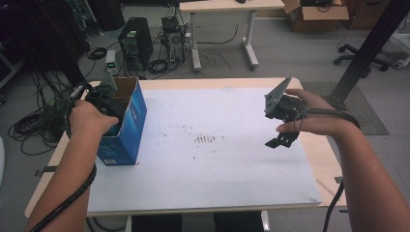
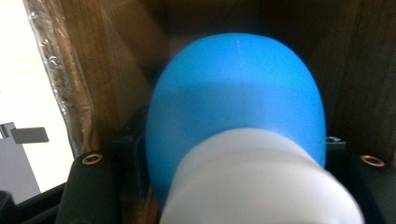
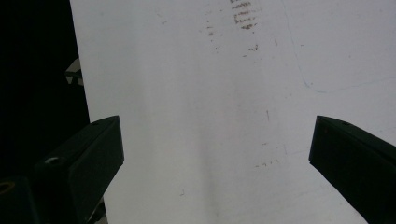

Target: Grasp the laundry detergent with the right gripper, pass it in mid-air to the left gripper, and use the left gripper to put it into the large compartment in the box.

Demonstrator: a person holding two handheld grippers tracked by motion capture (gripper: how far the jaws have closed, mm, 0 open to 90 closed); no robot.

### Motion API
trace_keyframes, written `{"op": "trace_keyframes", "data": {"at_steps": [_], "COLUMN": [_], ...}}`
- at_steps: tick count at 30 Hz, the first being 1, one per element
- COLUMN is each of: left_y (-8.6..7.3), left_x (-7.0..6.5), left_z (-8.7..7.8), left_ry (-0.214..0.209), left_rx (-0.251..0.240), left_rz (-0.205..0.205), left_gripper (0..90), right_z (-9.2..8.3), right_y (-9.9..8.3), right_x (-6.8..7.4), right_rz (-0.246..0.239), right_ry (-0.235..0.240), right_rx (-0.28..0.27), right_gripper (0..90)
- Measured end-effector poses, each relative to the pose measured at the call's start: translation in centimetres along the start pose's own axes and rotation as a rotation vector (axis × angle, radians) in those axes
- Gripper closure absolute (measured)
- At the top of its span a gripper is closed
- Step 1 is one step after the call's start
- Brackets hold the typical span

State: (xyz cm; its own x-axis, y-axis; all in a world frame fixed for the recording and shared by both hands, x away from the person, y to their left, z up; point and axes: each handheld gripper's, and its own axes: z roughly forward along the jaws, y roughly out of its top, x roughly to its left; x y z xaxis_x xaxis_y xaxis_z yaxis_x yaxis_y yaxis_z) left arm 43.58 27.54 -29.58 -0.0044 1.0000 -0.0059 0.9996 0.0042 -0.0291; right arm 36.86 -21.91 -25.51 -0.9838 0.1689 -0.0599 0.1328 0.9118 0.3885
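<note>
A blue cardboard box (image 1: pixel 129 126) stands open-topped at the left edge of the white board (image 1: pixel 208 169). My left gripper (image 1: pixel 107 102) reaches down into the box from above. In the left gripper view its jaws sit tight on either side of a rounded blue object with a white end (image 2: pixel 238 107), between the box's brown inner walls (image 2: pixel 116 70). My right gripper (image 1: pixel 281 139) hangs over the right side of the board, jaws pointing down. In the right gripper view the right gripper (image 3: pixel 215 154) is wide open over the bare white board (image 3: pixel 201 93).
Faint brown smudges (image 1: pixel 205 138) mark the board's middle. The wooden table (image 1: pixel 319 154) shows around the board. On the floor beyond are computer towers (image 1: pixel 135 43), tangled cables (image 1: pixel 34 125), another desk (image 1: pixel 227 29), a cardboard box (image 1: pixel 316 14), a chair base (image 1: pixel 362 55) and a black post (image 1: pixel 370 46).
</note>
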Motion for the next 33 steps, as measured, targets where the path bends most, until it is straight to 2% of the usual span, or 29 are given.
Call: {"op": "trace_keyframes", "data": {"at_steps": [3, 9, 16, 20, 28, 33], "left_y": [0.0, -0.2, -0.3, -0.5, -1.1, -1.3], "left_x": [-0.1, -0.4, -0.3, -0.4, -0.6, -0.8], "left_z": [-0.2, -1.0, -1.5, -2.2, -3.7, -4.2], "left_ry": [-0.005, 0.013, 0.004, 0.016, 0.005, 0.002], "left_rx": [-0.004, -0.014, -0.021, -0.033, -0.068, -0.071], "left_rz": [-0.003, 0.000, -0.014, -0.016, -0.013, -0.010], "left_gripper": [32.7, 32.3, 30.6, 29.3, 26.1, 25.2], "right_z": [0.0, 0.0, -0.1, -0.1, -0.2, -0.2], "right_y": [0.0, 0.0, -0.1, -0.3, -0.3, -0.2], "right_x": [0.0, 0.1, 0.1, 0.1, 0.2, 0.3], "right_rz": [0.001, -0.002, -0.003, 0.000, -0.002, -0.007], "right_ry": [0.000, 0.002, 0.000, 0.000, -0.001, 0.001], "right_rx": [0.000, -0.003, -0.008, -0.007, -0.015, -0.020], "right_gripper": [3.2, 3.4, 3.4, 3.3, 3.3, 3.3]}}
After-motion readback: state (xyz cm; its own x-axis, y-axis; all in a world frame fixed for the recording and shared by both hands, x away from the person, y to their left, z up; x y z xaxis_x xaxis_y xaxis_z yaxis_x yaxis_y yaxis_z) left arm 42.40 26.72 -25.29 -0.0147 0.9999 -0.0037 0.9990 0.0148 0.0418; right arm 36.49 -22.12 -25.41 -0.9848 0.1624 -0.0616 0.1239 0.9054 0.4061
